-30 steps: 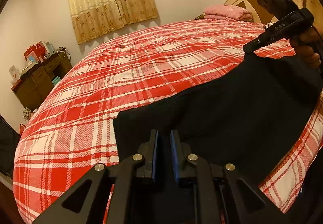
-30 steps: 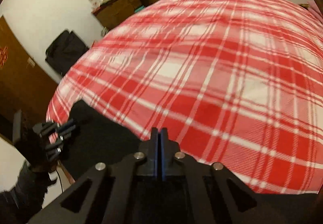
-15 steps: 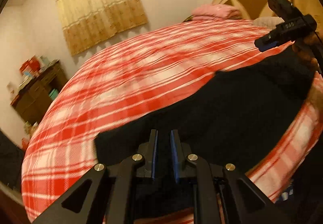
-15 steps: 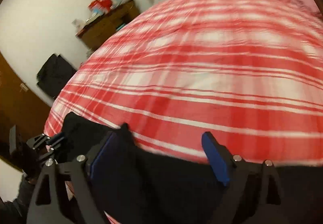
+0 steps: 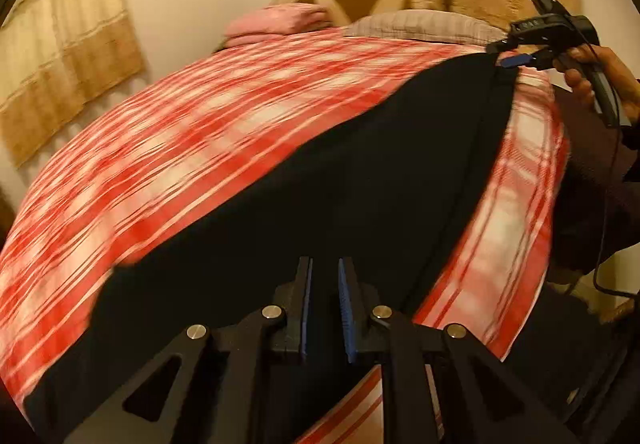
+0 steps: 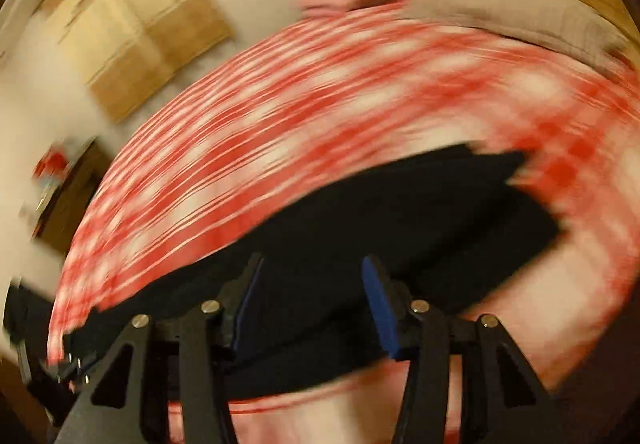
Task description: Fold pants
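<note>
Right hand-held gripper (image 6: 310, 304) newly unclamped, half-closing.

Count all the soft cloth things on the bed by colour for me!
Black: 1, the pants
Red plaid: 1, the bedspread
Pink: 1, a folded pile near the headboard
Grey: 1, a blanket at the head end
Total: 4

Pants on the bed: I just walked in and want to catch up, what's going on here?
A person is folding black pants on a red plaid bed, with a claw in each hand. The left claw is pinched shut on one end of the pants. The right claw is open at the other end; its jaws have just been closing, with cloth between them but not gripped.
</note>
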`<state>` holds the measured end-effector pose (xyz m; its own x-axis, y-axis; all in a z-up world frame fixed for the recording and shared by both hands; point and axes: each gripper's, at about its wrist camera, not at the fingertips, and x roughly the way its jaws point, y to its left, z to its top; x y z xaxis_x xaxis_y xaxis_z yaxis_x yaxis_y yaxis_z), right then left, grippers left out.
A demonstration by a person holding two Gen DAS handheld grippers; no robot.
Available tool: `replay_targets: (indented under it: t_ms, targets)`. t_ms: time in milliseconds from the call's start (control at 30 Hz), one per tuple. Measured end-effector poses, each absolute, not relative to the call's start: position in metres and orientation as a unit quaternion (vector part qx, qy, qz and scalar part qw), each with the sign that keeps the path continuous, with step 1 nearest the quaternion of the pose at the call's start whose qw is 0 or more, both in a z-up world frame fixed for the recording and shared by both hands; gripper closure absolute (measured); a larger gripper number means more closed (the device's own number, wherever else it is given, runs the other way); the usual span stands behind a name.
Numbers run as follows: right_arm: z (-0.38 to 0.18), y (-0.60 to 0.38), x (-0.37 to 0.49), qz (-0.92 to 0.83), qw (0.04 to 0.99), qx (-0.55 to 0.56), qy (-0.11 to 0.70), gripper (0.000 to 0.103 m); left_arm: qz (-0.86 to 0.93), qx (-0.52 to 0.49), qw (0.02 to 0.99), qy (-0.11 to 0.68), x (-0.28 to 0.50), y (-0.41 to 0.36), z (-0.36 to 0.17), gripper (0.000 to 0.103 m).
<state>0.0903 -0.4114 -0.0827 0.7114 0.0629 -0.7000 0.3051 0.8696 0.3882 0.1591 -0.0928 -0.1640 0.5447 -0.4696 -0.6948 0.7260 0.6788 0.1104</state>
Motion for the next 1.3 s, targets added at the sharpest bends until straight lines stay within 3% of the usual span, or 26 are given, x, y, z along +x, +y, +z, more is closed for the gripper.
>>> replay_targets:
  t_ms: [533, 800, 1267, 1300]
  targets:
    - [-0.098, -0.482, 0.087, -0.118, 0.883, 0.297, 0.343, 0.049, -0.411, 0.222, 0.816, 0.34, 0.177, -0.249, -0.177, 0.089]
    - [-0.1, -0.489, 0.076, -0.121, 0.886, 0.309, 0.323, 0.056, -0.418, 0.214, 0.814, 0.341, 0.181, -0.263, -0.175, 0.089]
    - [-0.099, -0.492, 0.082, -0.107, 0.89, 0.316, 0.311, 0.056, -0.414, 0.209, 0.813, 0.352, 0.188, -0.271, -0.177, 0.09]
    - [-0.098, -0.491, 0.086, -0.104, 0.89, 0.315, 0.313, 0.062, -0.415, 0.21, 0.811, 0.355, 0.189, -0.272, -0.177, 0.09]
